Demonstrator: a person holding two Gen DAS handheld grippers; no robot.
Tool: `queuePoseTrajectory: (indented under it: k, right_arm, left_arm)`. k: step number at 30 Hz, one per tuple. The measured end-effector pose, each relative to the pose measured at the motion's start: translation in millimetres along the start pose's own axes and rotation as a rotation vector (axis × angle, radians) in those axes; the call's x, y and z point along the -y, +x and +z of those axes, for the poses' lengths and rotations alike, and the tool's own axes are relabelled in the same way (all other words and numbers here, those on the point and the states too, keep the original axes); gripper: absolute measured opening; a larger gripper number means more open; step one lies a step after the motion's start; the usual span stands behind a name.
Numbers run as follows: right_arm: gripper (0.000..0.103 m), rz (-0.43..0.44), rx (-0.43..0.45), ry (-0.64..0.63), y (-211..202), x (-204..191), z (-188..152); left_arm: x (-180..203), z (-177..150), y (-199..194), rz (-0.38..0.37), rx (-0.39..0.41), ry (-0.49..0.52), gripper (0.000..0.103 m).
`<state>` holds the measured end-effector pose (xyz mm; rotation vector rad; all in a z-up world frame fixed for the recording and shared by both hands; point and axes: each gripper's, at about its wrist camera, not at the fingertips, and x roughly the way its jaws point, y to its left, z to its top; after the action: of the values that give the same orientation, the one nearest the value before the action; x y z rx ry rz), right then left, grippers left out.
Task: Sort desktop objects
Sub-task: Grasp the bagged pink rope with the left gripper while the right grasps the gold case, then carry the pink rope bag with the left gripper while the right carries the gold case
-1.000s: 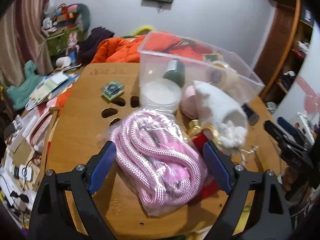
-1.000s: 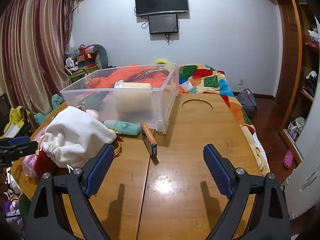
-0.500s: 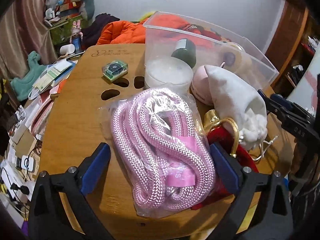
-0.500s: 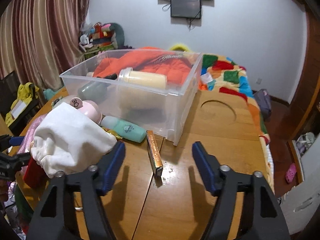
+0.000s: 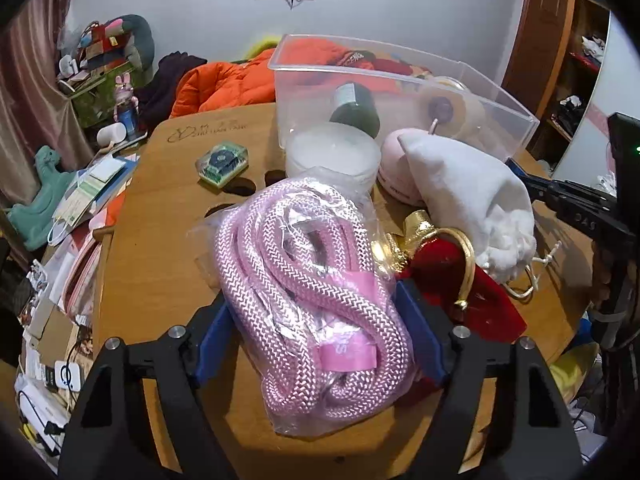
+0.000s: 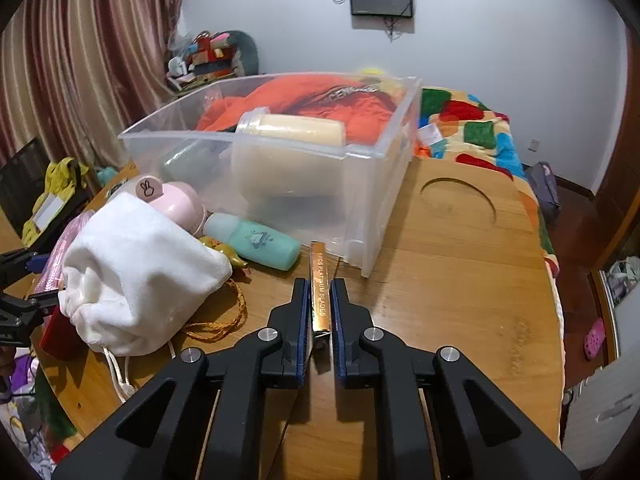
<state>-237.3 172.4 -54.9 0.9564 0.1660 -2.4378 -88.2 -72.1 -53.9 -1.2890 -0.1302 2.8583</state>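
Wooden table (image 6: 460, 280), bedroom behind. One clear plastic bin (image 6: 372, 184) at 12 o'clock, holding one cream jar (image 6: 292, 130) and one dark green bottle (image 5: 354, 110). One white drawstring pouch (image 6: 136, 276) at 9 o'clock; one mint bottle (image 6: 256, 242) beside it. Right gripper (image 6: 320, 308) clamped on one slim gold box (image 6: 320, 284). Left gripper (image 5: 316, 320) closing around one bagged pink rope (image 5: 304, 280); whether its pads press yet is hard to make out. One red pouch (image 5: 480, 300), mostly hidden.
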Motion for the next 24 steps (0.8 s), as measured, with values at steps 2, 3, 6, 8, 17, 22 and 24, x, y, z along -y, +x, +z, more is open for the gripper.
queuePoseTrajectory:
  k: [2,3,6,8,17,22,24]
  right_arm:
    - [0.007,0.000,0.025,0.018,-8.0,1.3,0.3]
    - [0.007,0.006,0.036,0.027,-12.7,1.8,0.3]
    - [0.007,0.010,0.063,0.032,-25.5,-0.8,-0.8]
    - [0.007,0.008,0.079,0.032,-32.7,-2.9,-1.8]
    - [0.007,0.038,0.128,0.045,-57.0,-13.2,0.0]
    - [0.007,0.049,0.148,0.042,-68.0,-19.2,3.4]
    - [0.007,0.051,0.158,0.034,-73.5,-22.8,5.6]
  left_arm:
    - [-4.2,2.2,-2.2,-0.014,0.002,-0.021,0.064]
    - [-5.5,3.0,-2.6,-0.019,0.003,-0.029,0.064]
    - [-7.3,3.1,-5.5,-0.018,0.011,-0.042,0.058]
    - [-7.5,2.2,-9.5,-0.008,0.025,-0.051,0.057]
    - [-4.5,7.5,-45.7,0.001,0.129,-0.053,0.055]
    - [2.2,18.8,-65.9,-0.011,0.191,-0.034,0.055]
    - [4.2,24.2,-70.0,-0.015,0.204,-0.030,0.055]
